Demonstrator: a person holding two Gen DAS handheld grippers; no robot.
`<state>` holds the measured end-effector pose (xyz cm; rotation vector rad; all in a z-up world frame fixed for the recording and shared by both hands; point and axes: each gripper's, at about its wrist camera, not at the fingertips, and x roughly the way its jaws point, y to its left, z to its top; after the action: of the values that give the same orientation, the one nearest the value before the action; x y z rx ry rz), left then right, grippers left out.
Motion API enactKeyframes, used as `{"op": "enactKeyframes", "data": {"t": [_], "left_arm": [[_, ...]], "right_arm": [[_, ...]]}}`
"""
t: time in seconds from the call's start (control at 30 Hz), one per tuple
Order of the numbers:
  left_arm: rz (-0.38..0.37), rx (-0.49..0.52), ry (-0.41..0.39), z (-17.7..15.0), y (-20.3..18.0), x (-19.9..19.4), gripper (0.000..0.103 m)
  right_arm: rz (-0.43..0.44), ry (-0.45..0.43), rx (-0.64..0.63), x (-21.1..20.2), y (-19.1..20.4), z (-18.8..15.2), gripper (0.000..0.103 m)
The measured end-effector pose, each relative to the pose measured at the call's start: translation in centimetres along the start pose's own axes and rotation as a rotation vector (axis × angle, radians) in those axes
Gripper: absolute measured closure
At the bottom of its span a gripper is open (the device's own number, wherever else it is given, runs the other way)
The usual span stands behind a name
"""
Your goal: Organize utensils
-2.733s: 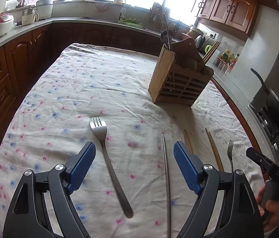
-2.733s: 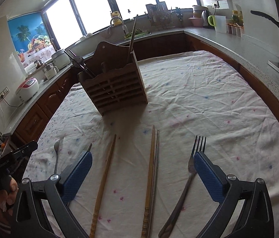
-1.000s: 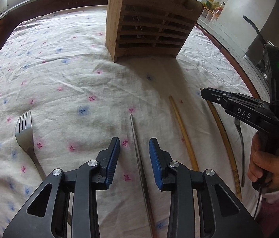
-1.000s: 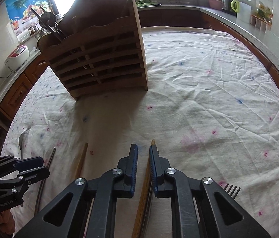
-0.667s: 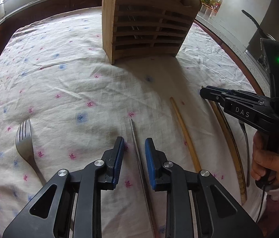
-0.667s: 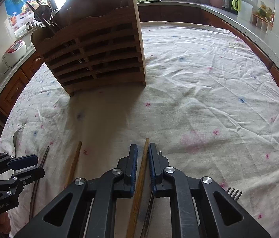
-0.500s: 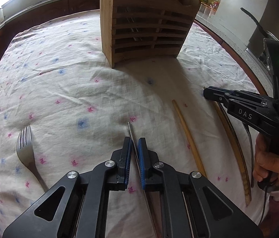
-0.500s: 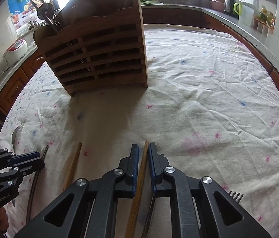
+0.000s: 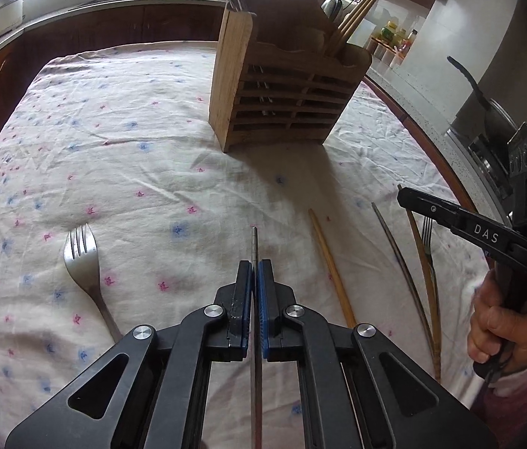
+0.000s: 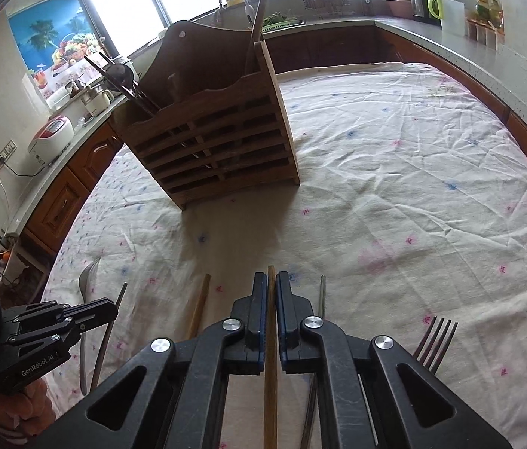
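A wooden slatted utensil holder [image 9: 282, 93] stands on the floral tablecloth [image 9: 132, 157]; it also shows in the right wrist view [image 10: 218, 142] with chopsticks and a ladle in it. My left gripper [image 9: 254, 267] is shut on a metal chopstick [image 9: 254, 243], lifted off the cloth. My right gripper [image 10: 271, 280] is shut on a wooden chopstick [image 10: 271, 374], also raised. On the cloth lie a fork [image 9: 83, 258], a wooden chopstick [image 9: 330, 265], a metal chopstick [image 9: 398, 258] and a second fork [image 10: 433, 340].
Dark wooden cabinets and a grey counter [image 10: 469, 48] ring the table. A rice cooker [image 10: 52, 136] sits at the left, a kettle [image 10: 418, 2] and jars at the back right, a pan [image 9: 487, 112] on the stove.
Both grippers have closed from wide open onto their chopsticks. Both have since risen and tilted up, so the holder sits farther off in view.
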<state>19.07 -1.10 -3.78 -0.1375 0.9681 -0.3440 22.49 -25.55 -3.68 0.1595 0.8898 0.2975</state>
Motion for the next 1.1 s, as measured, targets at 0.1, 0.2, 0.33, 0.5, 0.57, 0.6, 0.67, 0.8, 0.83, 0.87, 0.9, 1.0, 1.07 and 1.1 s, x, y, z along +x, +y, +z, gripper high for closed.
{"op": "enactKeyframes", "data": {"t": [0.1, 0.2, 0.33, 0.5, 0.57, 0.6, 0.67, 0.8, 0.83, 0.87, 0.9, 1.0, 1.07, 1.1], "left_arm": [[-0.029, -0.019, -0.024, -0.1, 0.4, -1.5, 0.1], [-0.052, -0.029, -0.059, -0.1, 0.5, -3.3, 0.1], [-0.068, -0.035, -0.093, -0.2, 0.6, -5.0, 0.101], [-0.105, -0.057, -0.174, 0.0, 0.6, -8.3, 0.101], [-0.115, -0.055, -0.208, 0.1, 0.5, -9.7, 0.101], [-0.123, -0.057, -0.226, 0.2, 0.5, -10.4, 0.101], [-0.137, -0.059, -0.258, 0.2, 0.4, -11.7, 0.101], [-0.161, -0.062, -0.304, 0.2, 0.3, -13.7, 0.103], [-0.166, -0.061, -0.313, 0.2, 0.2, -14.1, 0.103], [-0.168, -0.06, -0.319, 0.3, 0.2, -14.3, 0.103], [-0.166, -0.057, -0.323, 0.3, 0.1, -14.4, 0.103], [-0.147, -0.07, -0.302, 0.3, 0.5, -13.6, 0.103], [-0.133, -0.088, -0.268, 0.3, 1.0, -12.5, 0.103], [-0.126, -0.101, -0.253, 0.3, 1.2, -11.9, 0.103]], "right_arm": [[0.008, -0.03, -0.012, -1.7, 0.7, 0.0, 0.098], [0.03, -0.059, -0.015, -3.2, 1.4, 0.0, 0.098], [0.043, -0.087, -0.035, -4.9, 2.4, 0.0, 0.098], [0.05, -0.132, -0.063, -7.0, 3.6, 0.0, 0.098], [0.051, -0.154, -0.07, -7.9, 3.9, 0.2, 0.098], [0.052, -0.164, -0.074, -8.3, 3.9, 0.3, 0.098], [0.056, -0.186, -0.077, -9.1, 4.1, 0.4, 0.098], [0.061, -0.225, -0.085, -10.8, 4.5, 0.7, 0.098], [0.062, -0.234, -0.087, -11.1, 4.6, 0.8, 0.098], [0.063, -0.242, -0.09, -11.5, 4.7, 0.8, 0.098], [0.062, -0.25, -0.094, -11.7, 4.8, 0.9, 0.098], [0.052, -0.265, -0.104, -12.2, 4.9, 1.0, 0.098], [0.054, -0.268, -0.1, -12.3, 4.8, 1.0, 0.098], [0.055, -0.269, -0.099, -12.3, 4.8, 1.0, 0.098]]}}
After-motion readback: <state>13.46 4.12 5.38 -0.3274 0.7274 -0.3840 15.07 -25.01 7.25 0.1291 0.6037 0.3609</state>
